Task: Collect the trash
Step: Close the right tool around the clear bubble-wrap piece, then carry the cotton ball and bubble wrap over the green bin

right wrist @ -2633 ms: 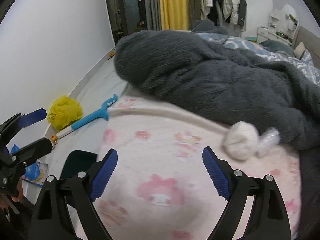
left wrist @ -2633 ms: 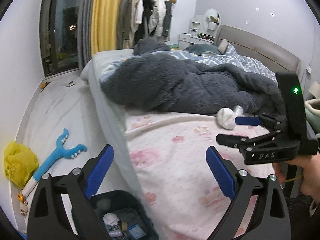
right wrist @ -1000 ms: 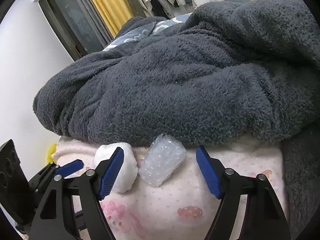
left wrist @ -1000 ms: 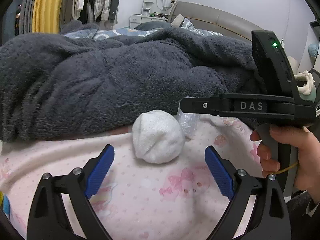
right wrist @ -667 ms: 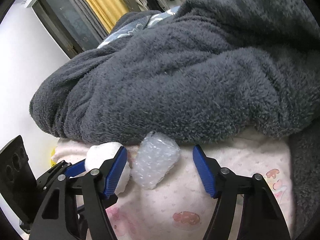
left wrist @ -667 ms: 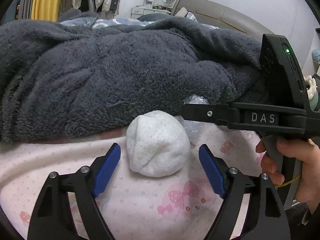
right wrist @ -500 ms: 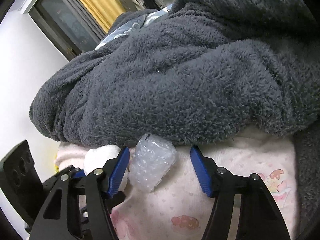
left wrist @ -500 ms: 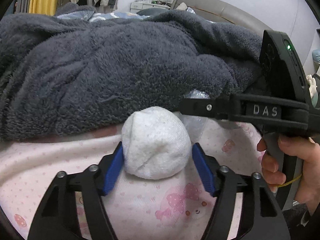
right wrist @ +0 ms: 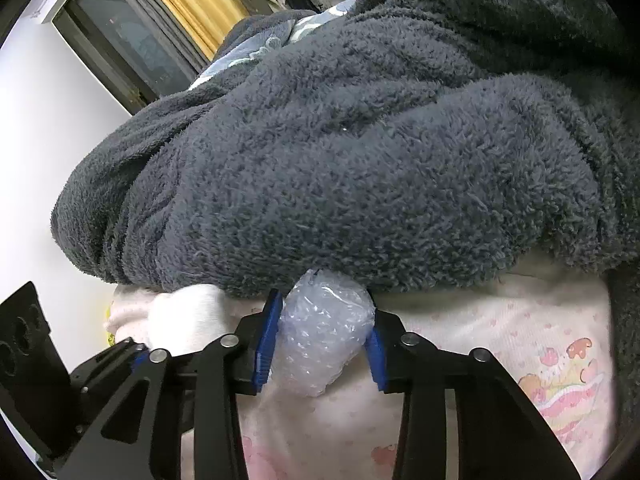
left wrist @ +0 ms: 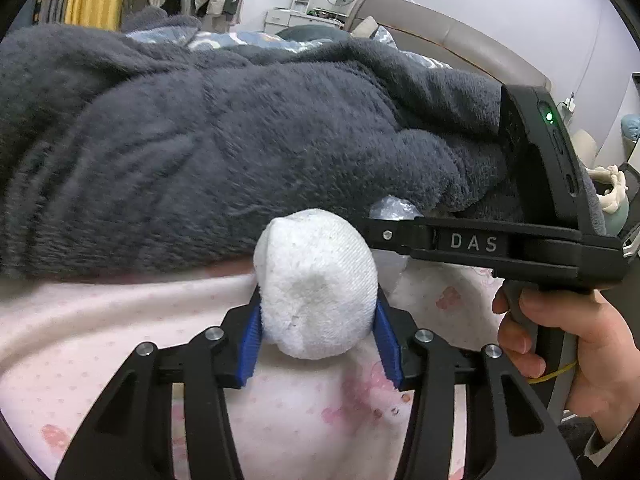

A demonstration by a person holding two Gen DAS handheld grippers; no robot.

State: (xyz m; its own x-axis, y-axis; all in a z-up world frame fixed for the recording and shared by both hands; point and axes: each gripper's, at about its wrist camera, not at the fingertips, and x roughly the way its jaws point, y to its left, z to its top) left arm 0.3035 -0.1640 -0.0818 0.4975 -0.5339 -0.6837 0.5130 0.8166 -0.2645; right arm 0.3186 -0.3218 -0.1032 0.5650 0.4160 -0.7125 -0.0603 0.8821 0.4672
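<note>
A white balled-up cloth wad (left wrist: 316, 280) lies on the pink bed sheet (left wrist: 100, 332) at the edge of the grey blanket. My left gripper (left wrist: 318, 302) is closing on it, and both blue pads (left wrist: 250, 332) press its sides. Just to its right sits a clear bubble-wrap wad (right wrist: 324, 336), half tucked under the blanket. My right gripper (right wrist: 322, 314) is closing around it, with its blue pads (right wrist: 266, 340) touching both sides. In the left wrist view the right gripper's body (left wrist: 500, 244) and the hand (left wrist: 560, 344) holding it are at the right. The bubble wrap (left wrist: 394, 210) peeks out behind that body.
A thick dark grey fleece blanket (right wrist: 360, 140) is heaped right behind both wads and overhangs them. A padded headboard (left wrist: 460, 40) and a white dresser (left wrist: 304, 16) stand at the far end. A yellow curtain (right wrist: 188, 4) and a dark window (right wrist: 120, 32) are at the left.
Both pairs of jaws have closed in from wide open. The left pads now squeeze the white wad and the right pads now touch the bubble wrap. Both grippers have edged closer to the blanket.
</note>
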